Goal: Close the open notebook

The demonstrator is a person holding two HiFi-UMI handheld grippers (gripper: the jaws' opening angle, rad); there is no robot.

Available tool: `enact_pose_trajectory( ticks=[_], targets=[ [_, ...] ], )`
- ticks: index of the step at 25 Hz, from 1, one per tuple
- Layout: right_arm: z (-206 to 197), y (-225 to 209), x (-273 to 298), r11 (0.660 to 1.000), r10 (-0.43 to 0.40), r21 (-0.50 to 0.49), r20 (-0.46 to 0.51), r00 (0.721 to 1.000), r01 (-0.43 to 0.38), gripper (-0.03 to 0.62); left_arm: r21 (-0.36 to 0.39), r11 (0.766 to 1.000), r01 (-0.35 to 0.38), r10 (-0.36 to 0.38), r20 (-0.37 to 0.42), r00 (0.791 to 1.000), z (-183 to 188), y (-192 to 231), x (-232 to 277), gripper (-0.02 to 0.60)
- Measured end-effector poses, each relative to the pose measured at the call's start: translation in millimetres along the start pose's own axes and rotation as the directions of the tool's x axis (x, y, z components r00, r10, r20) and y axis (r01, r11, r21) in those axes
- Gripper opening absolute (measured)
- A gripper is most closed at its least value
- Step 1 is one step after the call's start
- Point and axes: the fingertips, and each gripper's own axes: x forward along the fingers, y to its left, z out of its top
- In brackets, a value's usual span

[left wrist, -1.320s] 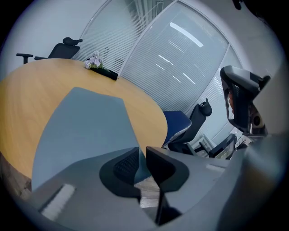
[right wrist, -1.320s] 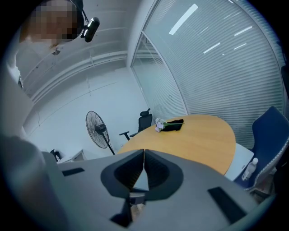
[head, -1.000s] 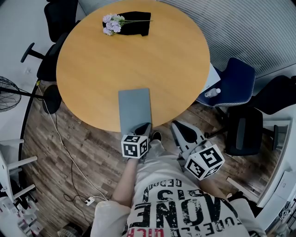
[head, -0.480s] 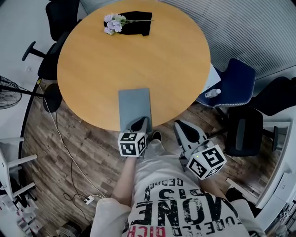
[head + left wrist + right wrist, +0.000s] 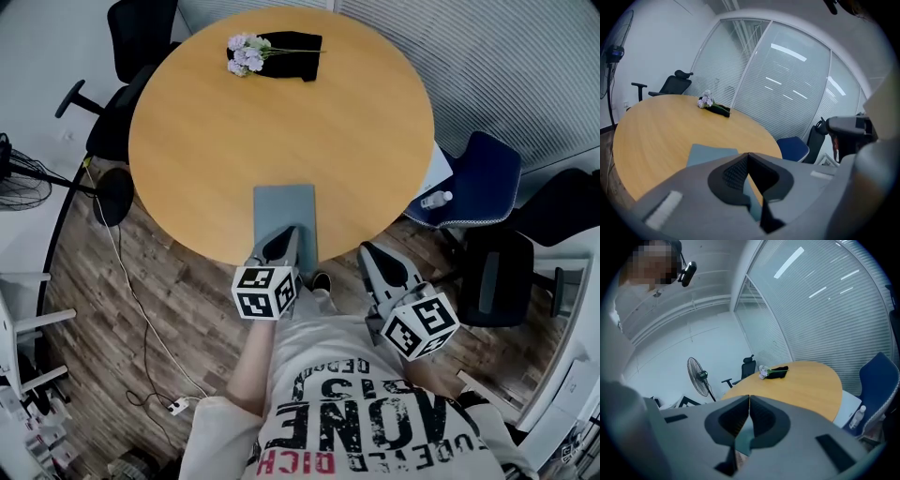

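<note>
The grey notebook (image 5: 286,208) lies flat on the round wooden table (image 5: 234,141), at its near edge, and shows as one plain grey rectangle. My left gripper (image 5: 286,234) is shut with nothing in it and hovers over the notebook's near end. In the left gripper view the notebook (image 5: 710,153) lies just beyond the shut left gripper (image 5: 748,154). My right gripper (image 5: 371,251) is shut and empty, off the table's near edge to the right of the notebook. In the right gripper view the right gripper (image 5: 749,397) points across the table (image 5: 811,380).
Pale flowers (image 5: 246,52) on a black cloth (image 5: 298,42) lie at the table's far side. A blue chair (image 5: 483,173) with a bottle (image 5: 436,199) stands at the right, a black chair (image 5: 497,262) beside it. Another black chair (image 5: 131,37) is at the far left.
My left gripper has risen and come a little further over the notebook's near end. The right gripper has stayed where it was. The notebook has not moved.
</note>
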Motion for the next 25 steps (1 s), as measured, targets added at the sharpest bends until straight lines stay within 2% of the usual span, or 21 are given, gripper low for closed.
enact_pose_trajectory(
  ticks=[4,13,17,25],
  targets=[
    [6.1,8.5,9.2,1.000,-0.003,-0.012,0.007,1.000,0.004,0.012,0.000,1.000,0.020,-0.020,0.063,0.998,31.3,2.7,-9.8,0.011],
    [25.4,27.3,31.2,0.999,-0.025,-0.024,0.026,0.999,0.026,0.012,0.025,0.999,0.033,-0.037,0.145,0.989,82.8,18.3,-36.9,0.011],
    [33.1,31.6,37.5,0.999,-0.026,-0.029,0.035,0.999,0.027,0.012,0.023,0.999,0.030,-0.034,0.181,0.983,101.5,24.9,-46.6,0.011],
    [50.1,44.0,52.5,0.999,-0.014,-0.044,0.081,0.997,0.018,0.012,0.066,0.997,0.030,-0.045,0.252,0.967,134.6,27.7,-69.3,0.011]
  ],
)
